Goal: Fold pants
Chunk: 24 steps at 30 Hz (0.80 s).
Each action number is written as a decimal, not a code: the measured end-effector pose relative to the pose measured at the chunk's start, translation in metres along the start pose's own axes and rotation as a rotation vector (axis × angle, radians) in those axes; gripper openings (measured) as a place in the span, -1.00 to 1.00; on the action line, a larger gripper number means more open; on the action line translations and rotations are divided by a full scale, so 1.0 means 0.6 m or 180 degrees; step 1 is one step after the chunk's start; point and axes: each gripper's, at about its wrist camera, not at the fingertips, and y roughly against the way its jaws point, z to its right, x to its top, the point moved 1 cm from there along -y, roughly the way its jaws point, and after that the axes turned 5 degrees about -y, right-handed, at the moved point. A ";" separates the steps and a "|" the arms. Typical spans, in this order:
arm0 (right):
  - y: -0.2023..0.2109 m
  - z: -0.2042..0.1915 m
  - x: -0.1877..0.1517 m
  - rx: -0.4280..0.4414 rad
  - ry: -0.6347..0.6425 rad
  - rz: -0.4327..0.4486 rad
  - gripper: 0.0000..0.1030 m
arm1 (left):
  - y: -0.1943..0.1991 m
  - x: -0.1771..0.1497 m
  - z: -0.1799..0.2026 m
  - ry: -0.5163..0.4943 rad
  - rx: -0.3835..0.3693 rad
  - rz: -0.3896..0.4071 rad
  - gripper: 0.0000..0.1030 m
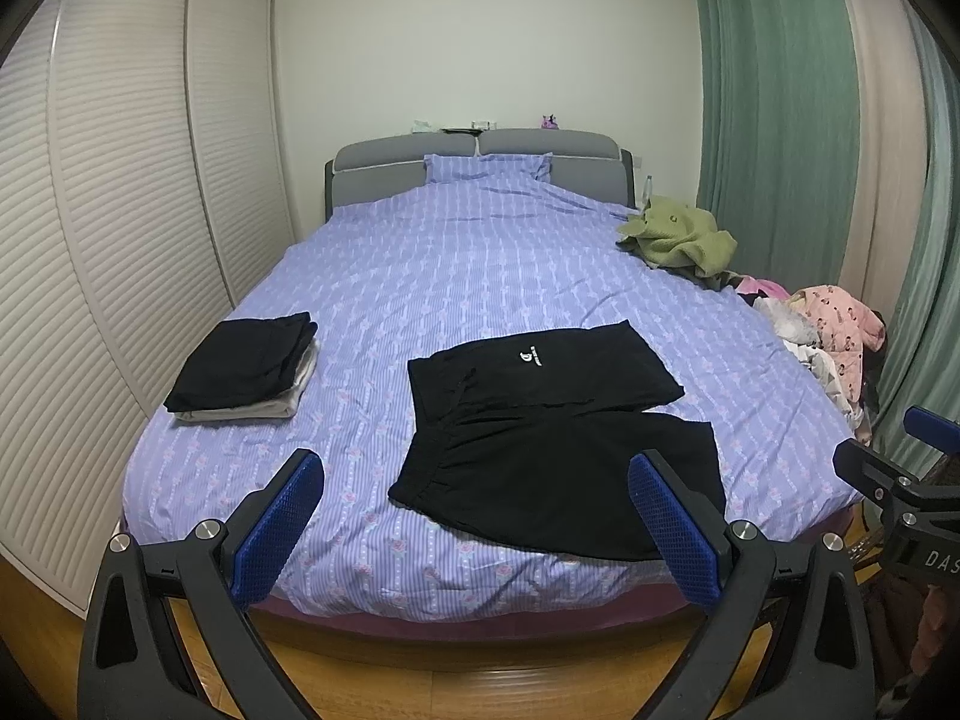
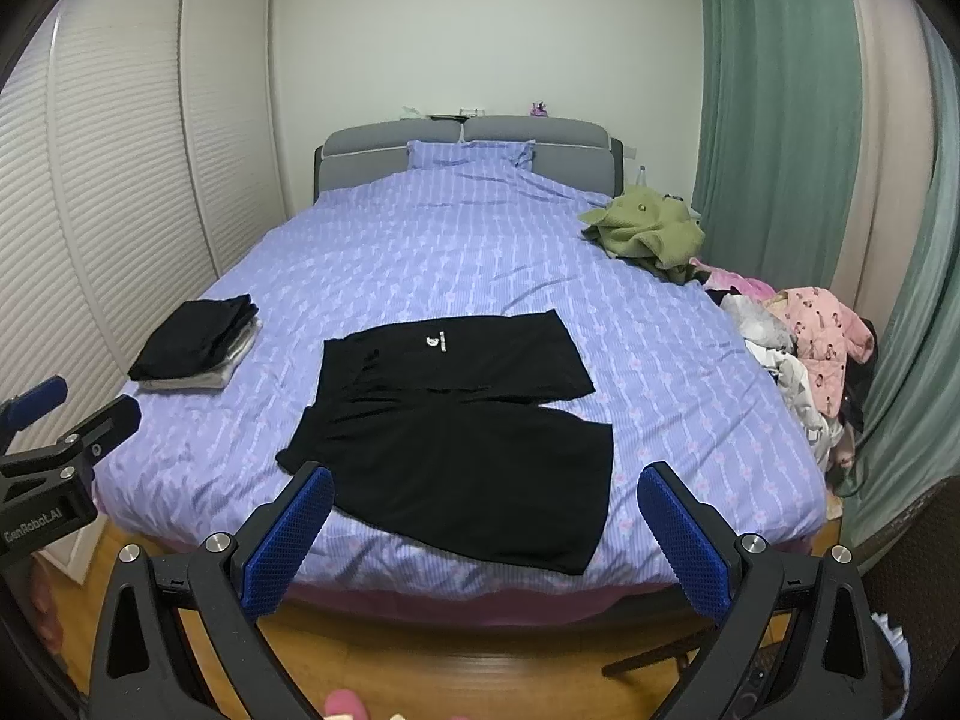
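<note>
Black shorts [image 1: 540,426] [image 2: 456,432] with a small white logo lie spread flat on the purple bed [image 1: 456,276] [image 2: 468,252], waistband to the left, both legs pointing right. My left gripper [image 1: 477,483] hovers open over the bed's near edge, in front of the shorts, holding nothing. Over the same near edge my right gripper [image 2: 486,495] stands open and empty too, just short of the near leg. The right gripper [image 1: 900,468] also shows at the right edge of the left wrist view. In the right wrist view the left gripper [image 2: 54,426] appears at the left edge.
A stack of folded clothes [image 1: 246,366] [image 2: 195,345], black on top of grey, sits on the bed's left side. A green garment [image 1: 678,234] [image 2: 645,231] and a heap of pink and white clothes [image 1: 828,330] [image 2: 804,342] lie along the right edge. Wooden floor [image 1: 420,678] below; green curtain [image 1: 780,90] at right.
</note>
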 end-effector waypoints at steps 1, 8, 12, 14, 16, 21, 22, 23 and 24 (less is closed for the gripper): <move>-0.003 0.000 0.001 -0.0006 0.0001 -0.0009 0.99 | -0.004 0.000 -0.001 -0.0001 -0.0001 -0.0009 1.00; -0.036 -0.008 -0.005 -0.0026 -0.0039 -0.0136 0.99 | -0.038 -0.009 -0.017 -0.0048 0.0024 -0.0022 1.00; -0.070 -0.017 -0.016 0.0022 -0.0137 -0.0229 0.99 | -0.069 -0.022 -0.042 -0.0053 0.0009 -0.0075 1.00; -0.099 -0.028 -0.027 0.0045 -0.0235 -0.0319 0.99 | -0.093 -0.029 -0.061 -0.0059 -0.0009 -0.0165 1.00; -0.124 -0.036 -0.034 0.0022 -0.0312 -0.0393 0.99 | -0.123 -0.036 -0.079 -0.0082 -0.0032 -0.0271 1.00; -0.198 -0.066 -0.055 -0.0183 -0.0626 -0.0672 0.99 | -0.221 -0.048 -0.126 -0.0217 -0.0228 -0.0550 1.00; -0.209 -0.071 -0.059 -0.0219 -0.0687 -0.0703 0.99 | -0.248 -0.051 -0.138 -0.0230 -0.0300 -0.0607 1.00; -0.225 -0.078 -0.066 -0.0295 -0.0769 -0.0736 0.99 | -0.263 -0.053 -0.144 -0.0248 -0.0351 -0.0631 1.00; -0.233 -0.083 -0.070 -0.0330 -0.0821 -0.0744 0.99 | -0.284 -0.056 -0.151 -0.0280 -0.0402 -0.0646 1.00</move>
